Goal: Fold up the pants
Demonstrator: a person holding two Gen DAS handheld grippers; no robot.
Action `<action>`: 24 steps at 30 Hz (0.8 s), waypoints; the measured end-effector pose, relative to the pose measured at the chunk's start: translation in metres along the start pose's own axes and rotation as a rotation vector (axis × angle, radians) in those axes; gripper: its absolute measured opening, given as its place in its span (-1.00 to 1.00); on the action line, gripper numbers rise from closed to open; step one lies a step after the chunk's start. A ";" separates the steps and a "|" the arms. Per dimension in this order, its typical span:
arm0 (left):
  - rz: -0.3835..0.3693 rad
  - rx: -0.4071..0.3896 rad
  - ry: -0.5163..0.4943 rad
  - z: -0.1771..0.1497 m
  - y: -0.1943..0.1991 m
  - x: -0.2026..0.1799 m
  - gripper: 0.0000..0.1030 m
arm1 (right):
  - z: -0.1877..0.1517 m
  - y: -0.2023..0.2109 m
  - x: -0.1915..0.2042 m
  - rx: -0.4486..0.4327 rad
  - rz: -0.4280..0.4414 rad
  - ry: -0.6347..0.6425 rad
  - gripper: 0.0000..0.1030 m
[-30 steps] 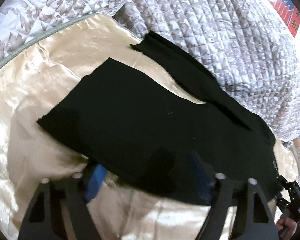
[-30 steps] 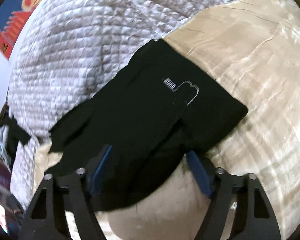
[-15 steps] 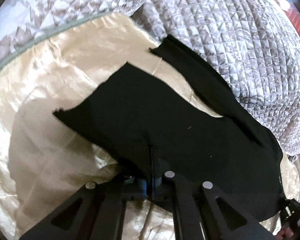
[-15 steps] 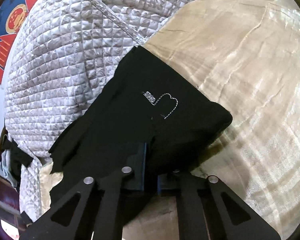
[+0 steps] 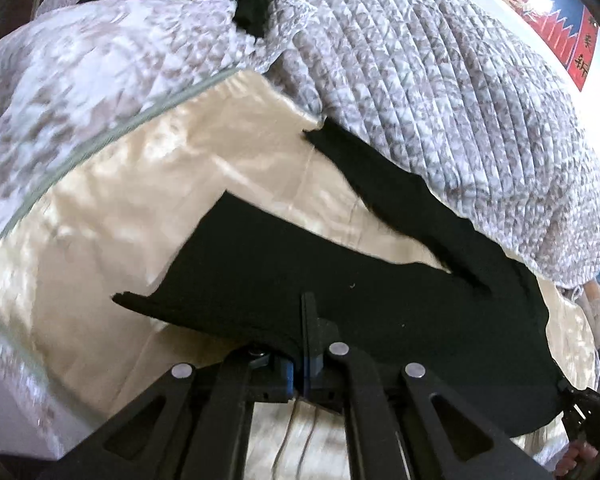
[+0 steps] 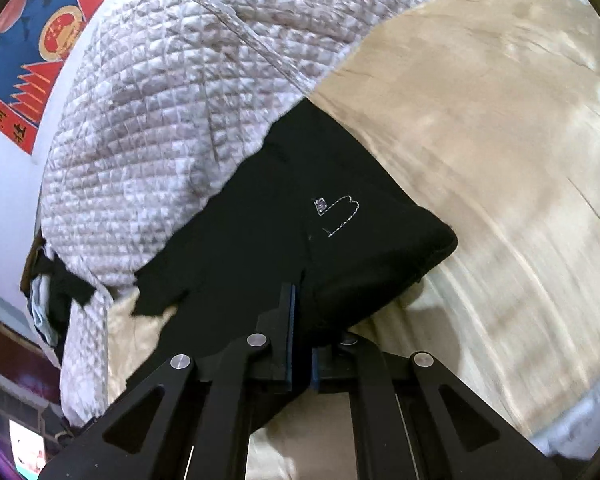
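Note:
Black pants (image 5: 380,280) lie spread on a cream satin sheet (image 5: 148,208), one leg reaching toward the quilt, the other toward me. My left gripper (image 5: 304,344) is shut on the near edge of the nearer leg and lifts it slightly. In the right wrist view the waist end of the pants (image 6: 308,232) shows a white stitched logo (image 6: 340,216). My right gripper (image 6: 302,344) is shut on the near edge of that end, which is raised off the sheet.
A grey-white quilted blanket (image 5: 440,92) is heaped behind the pants and also shows in the right wrist view (image 6: 172,112). A floral pillow (image 5: 80,72) lies at the left. A red and blue poster (image 6: 40,40) hangs on the wall.
Both grippers went from open around the pants' near edge to shut on it. Both now lift the fabric up off the sheet.

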State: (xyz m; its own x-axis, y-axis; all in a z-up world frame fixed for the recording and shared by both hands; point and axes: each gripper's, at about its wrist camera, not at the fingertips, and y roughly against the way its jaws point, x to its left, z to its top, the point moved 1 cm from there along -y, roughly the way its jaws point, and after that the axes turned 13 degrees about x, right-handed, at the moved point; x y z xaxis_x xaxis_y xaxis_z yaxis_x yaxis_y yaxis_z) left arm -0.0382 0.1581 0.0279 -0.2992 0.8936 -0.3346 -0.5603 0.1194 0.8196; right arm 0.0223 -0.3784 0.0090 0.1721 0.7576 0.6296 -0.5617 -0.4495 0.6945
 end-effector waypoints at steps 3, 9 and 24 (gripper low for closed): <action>0.022 0.026 -0.013 -0.014 -0.006 0.005 -0.93 | -0.014 0.004 -0.015 0.026 -0.019 -0.018 -0.91; 0.045 0.028 -0.031 -0.023 -0.005 0.005 -0.93 | -0.021 -0.005 -0.032 0.066 -0.064 -0.038 -0.91; 0.222 -0.056 0.127 -0.020 0.027 0.045 -0.70 | -0.035 0.024 -0.039 -0.004 -0.139 -0.081 -0.53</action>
State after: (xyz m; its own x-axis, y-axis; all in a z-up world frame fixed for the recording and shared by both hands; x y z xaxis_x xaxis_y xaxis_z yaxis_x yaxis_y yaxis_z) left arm -0.0820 0.1930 0.0258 -0.5123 0.8333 -0.2079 -0.5111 -0.1013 0.8535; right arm -0.0263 -0.4016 -0.0110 0.3134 0.7715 0.5538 -0.5314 -0.3408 0.7755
